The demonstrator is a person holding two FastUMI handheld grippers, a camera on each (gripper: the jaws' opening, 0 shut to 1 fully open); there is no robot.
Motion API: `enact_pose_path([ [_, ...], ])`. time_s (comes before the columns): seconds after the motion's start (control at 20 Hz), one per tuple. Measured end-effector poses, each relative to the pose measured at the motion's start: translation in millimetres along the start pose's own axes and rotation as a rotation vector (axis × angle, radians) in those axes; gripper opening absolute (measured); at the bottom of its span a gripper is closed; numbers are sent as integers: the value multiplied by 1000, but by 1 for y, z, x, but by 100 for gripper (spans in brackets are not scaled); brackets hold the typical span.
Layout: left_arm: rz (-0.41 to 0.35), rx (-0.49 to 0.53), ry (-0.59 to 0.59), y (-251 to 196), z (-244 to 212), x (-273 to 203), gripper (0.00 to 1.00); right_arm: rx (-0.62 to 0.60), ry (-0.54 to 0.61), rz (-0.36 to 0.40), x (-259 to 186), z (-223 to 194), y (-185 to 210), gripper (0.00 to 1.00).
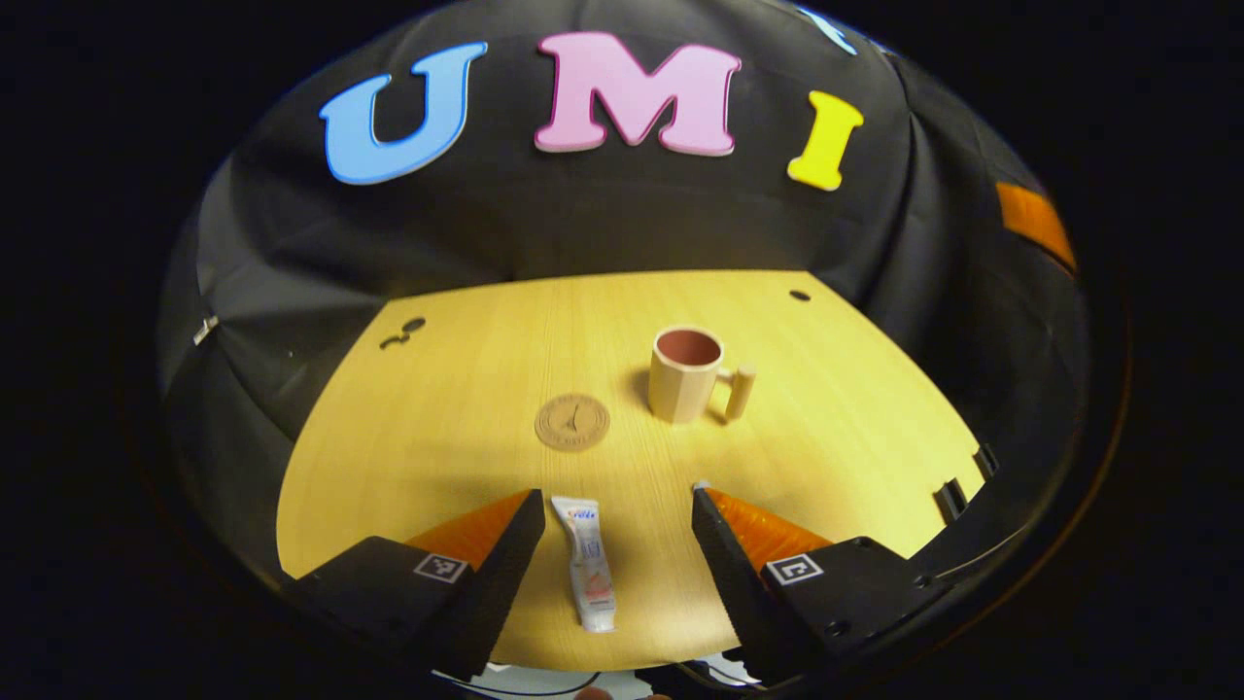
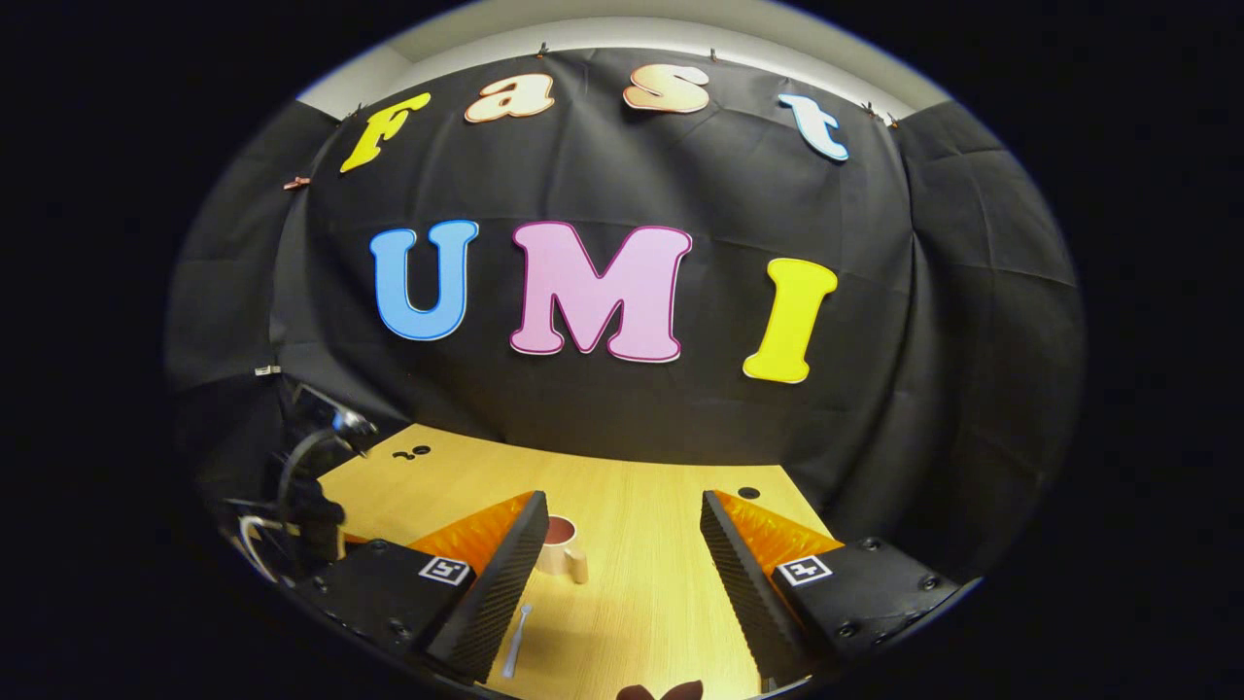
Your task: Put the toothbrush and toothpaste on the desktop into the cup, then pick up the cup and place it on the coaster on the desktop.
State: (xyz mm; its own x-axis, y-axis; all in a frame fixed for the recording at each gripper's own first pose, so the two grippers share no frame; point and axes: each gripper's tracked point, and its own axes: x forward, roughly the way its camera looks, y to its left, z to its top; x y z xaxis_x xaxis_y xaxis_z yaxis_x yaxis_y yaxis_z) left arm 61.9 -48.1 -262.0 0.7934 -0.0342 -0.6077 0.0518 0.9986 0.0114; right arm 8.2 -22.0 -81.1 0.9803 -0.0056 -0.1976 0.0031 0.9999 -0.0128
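Note:
A white toothpaste tube (image 1: 590, 562) lies flat on the wooden desktop (image 1: 466, 389), between the two fingers of my open left gripper (image 1: 616, 506), which hovers above it without touching. Beyond it stands a beige cup (image 1: 686, 373) with a reddish inside, its handle to the right. A round brown coaster (image 1: 571, 422) lies left of the cup. In the right gripper view, a pale toothbrush (image 2: 516, 641) lies on the desktop (image 2: 641, 603) near the left finger of my open right gripper (image 2: 622, 544). The cup (image 2: 562, 545) sits farther off, partly hidden by that finger.
Small dark holes (image 1: 800, 295) mark the desktop near its far edge. Black cloth walls the booth behind and at the sides. The other gripper and its cables (image 2: 301, 496) appear at the left of the right gripper view. Bare wood lies right of the cup.

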Motion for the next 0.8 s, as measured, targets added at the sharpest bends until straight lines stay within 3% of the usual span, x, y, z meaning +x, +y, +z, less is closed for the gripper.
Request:
enact_pose_path([
  [0.2, 57, 14, 129, 11, -39, 40, 94, -6, 44, 3, 2, -17, -4, 98],
  [0.5, 138, 56, 233, 30, -69, 75, 87, 31, 264, 87, 6, -86, 20, 98],
  [0.8, 136, 26, 295, 33, -82, 96, 83, -38, 390, 150, 20, -141, 42, 98],
])
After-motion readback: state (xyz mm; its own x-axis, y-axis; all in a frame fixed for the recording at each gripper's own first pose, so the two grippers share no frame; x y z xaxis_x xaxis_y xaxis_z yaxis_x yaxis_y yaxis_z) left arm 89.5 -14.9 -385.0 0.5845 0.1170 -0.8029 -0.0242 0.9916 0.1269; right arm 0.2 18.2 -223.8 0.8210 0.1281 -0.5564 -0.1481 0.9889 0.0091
